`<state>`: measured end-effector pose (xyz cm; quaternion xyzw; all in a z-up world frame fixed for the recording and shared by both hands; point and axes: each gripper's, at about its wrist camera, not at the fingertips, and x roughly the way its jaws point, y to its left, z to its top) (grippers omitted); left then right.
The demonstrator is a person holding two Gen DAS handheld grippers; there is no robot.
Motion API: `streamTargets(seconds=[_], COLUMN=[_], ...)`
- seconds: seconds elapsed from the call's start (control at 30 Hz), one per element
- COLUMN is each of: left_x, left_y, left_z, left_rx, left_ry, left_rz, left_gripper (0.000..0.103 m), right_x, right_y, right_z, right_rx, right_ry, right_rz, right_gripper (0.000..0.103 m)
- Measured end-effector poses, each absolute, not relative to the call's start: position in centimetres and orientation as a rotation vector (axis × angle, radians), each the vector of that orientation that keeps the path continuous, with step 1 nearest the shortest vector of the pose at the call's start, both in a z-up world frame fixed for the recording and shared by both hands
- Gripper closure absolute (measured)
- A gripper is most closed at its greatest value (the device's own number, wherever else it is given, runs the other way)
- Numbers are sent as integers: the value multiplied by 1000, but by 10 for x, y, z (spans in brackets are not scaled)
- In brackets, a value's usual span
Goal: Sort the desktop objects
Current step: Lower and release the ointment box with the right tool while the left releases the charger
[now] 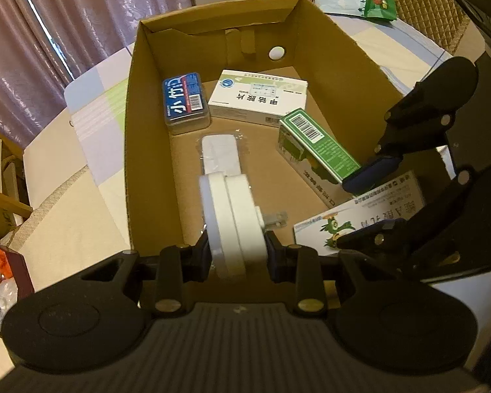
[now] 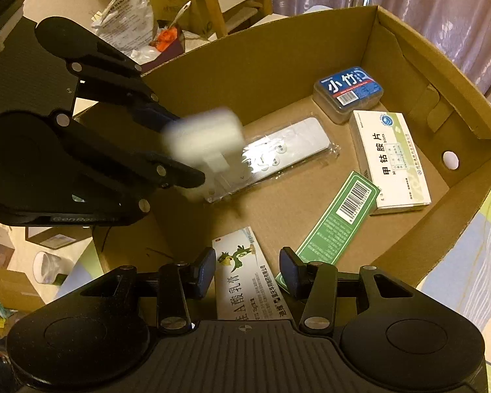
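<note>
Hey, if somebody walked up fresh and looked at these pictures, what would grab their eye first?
Probably the white adapter clamped in the left gripper, held over the open cardboard box. Next, the right gripper, jaws apart around a white carton with a green bird at the box's near end. On the floor beyond lie a blue tin, medicine box and wrapped remote.

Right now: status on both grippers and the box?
Left gripper shut on white plug adapter, over cardboard box. Right gripper open astride ointment carton. Wrapped remote lies beneath the adapter.
</note>
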<state>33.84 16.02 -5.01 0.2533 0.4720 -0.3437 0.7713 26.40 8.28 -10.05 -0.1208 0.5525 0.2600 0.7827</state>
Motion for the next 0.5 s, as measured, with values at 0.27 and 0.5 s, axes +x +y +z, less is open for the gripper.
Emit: streamTargets(seconds=[0.27, 0.5], left_x=[336, 332], left_y=[154, 155], left_z=[-50, -48], left_rx=[551, 555], left_ry=[1028, 1032], left_rz=[-769, -766], left_gripper=[70, 64], right_x=[256, 252], right_y=[86, 86], right_z=[-93, -89], right_rx=[-278, -296], right_ry=[1159, 1142], right_rz=[593, 577], right_gripper=[34, 34])
